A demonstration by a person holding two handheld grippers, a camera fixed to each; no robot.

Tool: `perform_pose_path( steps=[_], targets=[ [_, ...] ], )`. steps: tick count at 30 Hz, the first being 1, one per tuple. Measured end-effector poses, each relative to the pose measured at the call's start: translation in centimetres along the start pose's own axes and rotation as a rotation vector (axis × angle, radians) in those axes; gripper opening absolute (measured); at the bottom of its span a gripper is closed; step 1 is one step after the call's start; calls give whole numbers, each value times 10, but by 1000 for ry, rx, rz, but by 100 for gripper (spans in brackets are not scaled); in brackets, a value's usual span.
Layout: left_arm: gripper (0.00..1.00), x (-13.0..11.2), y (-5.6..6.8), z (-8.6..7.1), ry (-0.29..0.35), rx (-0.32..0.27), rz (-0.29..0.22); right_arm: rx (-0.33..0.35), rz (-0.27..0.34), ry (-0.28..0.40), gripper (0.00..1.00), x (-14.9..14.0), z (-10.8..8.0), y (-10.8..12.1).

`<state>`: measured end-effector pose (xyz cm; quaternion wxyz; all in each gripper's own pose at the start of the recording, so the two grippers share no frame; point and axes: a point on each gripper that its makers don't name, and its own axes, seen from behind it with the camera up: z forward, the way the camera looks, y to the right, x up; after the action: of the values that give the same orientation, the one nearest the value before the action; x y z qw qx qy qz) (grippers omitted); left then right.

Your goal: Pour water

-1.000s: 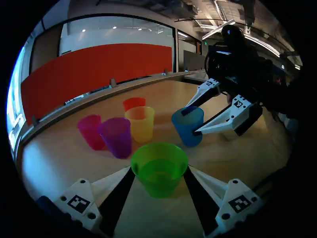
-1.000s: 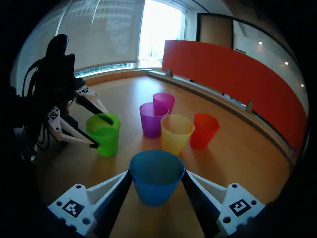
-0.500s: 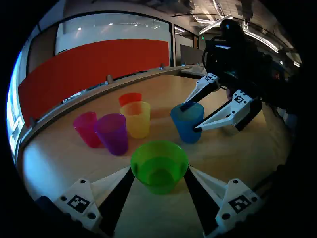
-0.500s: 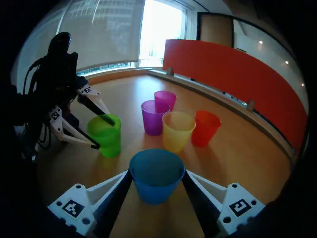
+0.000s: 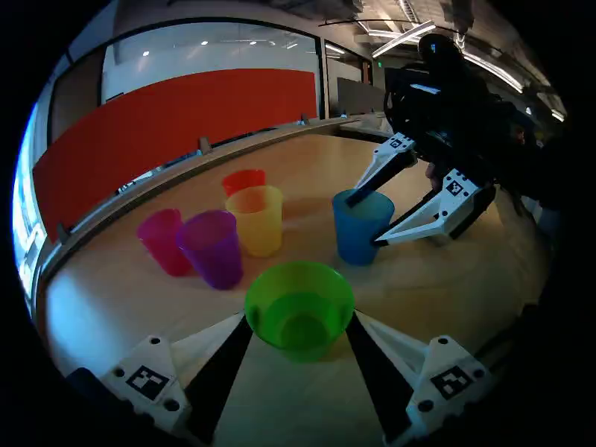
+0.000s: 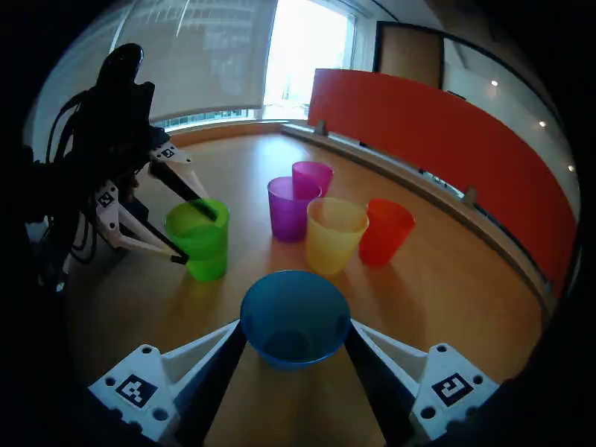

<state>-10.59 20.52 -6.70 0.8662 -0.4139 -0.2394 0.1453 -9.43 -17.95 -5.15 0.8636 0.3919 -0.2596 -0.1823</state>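
My left gripper (image 5: 298,328) is shut on a green cup (image 5: 299,310) with some water in it, held just above the wooden table (image 5: 447,283). Across from it, my right gripper (image 5: 363,223) holds a blue cup (image 5: 360,226). In the right gripper view the blue cup (image 6: 295,319) sits between the fingers of the right gripper (image 6: 295,339), lifted and tipped a little toward the camera. The green cup (image 6: 198,238) and the left gripper (image 6: 190,235) appear at the left there.
Four more cups stand together on the table: pink (image 5: 162,240), purple (image 5: 211,246), yellow (image 5: 255,219) and red-orange (image 5: 243,181). A raised ledge (image 5: 186,167) and a red panel (image 5: 164,119) run behind them. A person's dark sleeve (image 6: 45,208) holds the left gripper.
Both cups have risen slightly off the table. The blue cup has tipped so its inside shows more in the right gripper view.
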Motion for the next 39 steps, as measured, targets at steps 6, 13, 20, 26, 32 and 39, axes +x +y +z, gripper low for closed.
perform_pose_path(
  steps=[6, 13, 20, 26, 32, 39],
  targets=[
    [86, -1, 0, 0, -12, -8, -8, 2, 8, -5, 96, -2, -1, -1],
    [89, -8, -1, 0, -40, -7, -3, -7, 15, -11, 100, -5, -5, 0],
    [89, -9, -4, -6, -40, 4, -8, -20, 24, -11, 100, -8, -10, 2],
    [89, -11, -5, -14, -35, 18, -14, -35, 36, -10, 100, -14, -18, 3],
    [89, -13, -4, -24, -22, 31, -32, -48, 49, -3, 100, -18, -27, 4],
    [89, -11, -6, -37, 3, 62, -52, -68, 53, 7, 100, -20, -38, 3]
  ],
)
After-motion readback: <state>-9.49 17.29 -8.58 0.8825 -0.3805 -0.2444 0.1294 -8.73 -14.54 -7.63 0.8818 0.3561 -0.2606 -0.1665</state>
